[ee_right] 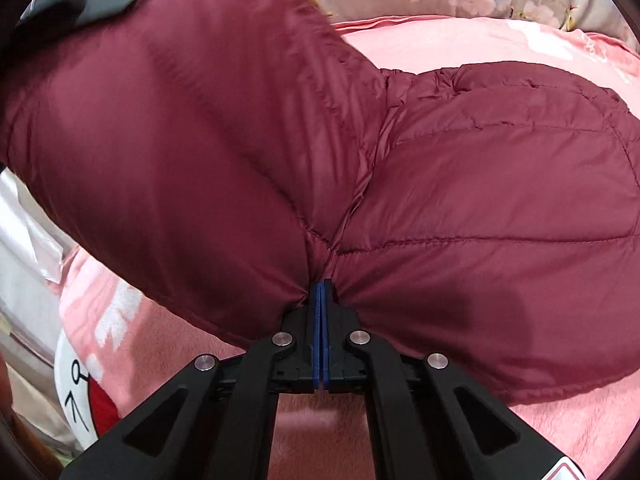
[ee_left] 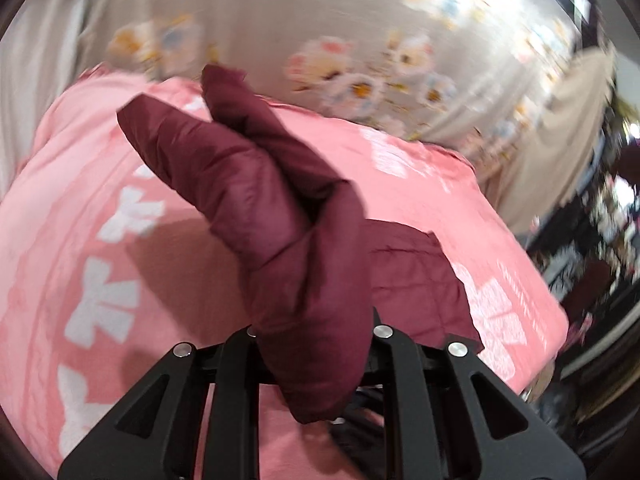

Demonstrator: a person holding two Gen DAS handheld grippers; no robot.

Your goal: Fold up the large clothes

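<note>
A maroon puffer jacket point(ee_right: 460, 208) lies on a pink bedspread point(ee_right: 432, 44). My right gripper point(ee_right: 322, 292) is shut on the jacket where a sleeve meets the body, its blue pads pressed together on the fabric. The sleeve point(ee_right: 168, 140) is lifted up to the left. In the left wrist view a maroon sleeve point(ee_left: 280, 216) drapes over my left gripper point(ee_left: 316, 344) and hides its fingertips; the gripper holds the sleeve above the bedspread point(ee_left: 80, 208).
The pink bedspread has white bow prints point(ee_left: 104, 300). A grey floral quilt point(ee_left: 360, 64) lies behind it. A round white cartoon cushion point(ee_right: 80, 392) sits at the lower left of the right wrist view. Dark furniture point(ee_left: 600, 240) stands past the bed's right edge.
</note>
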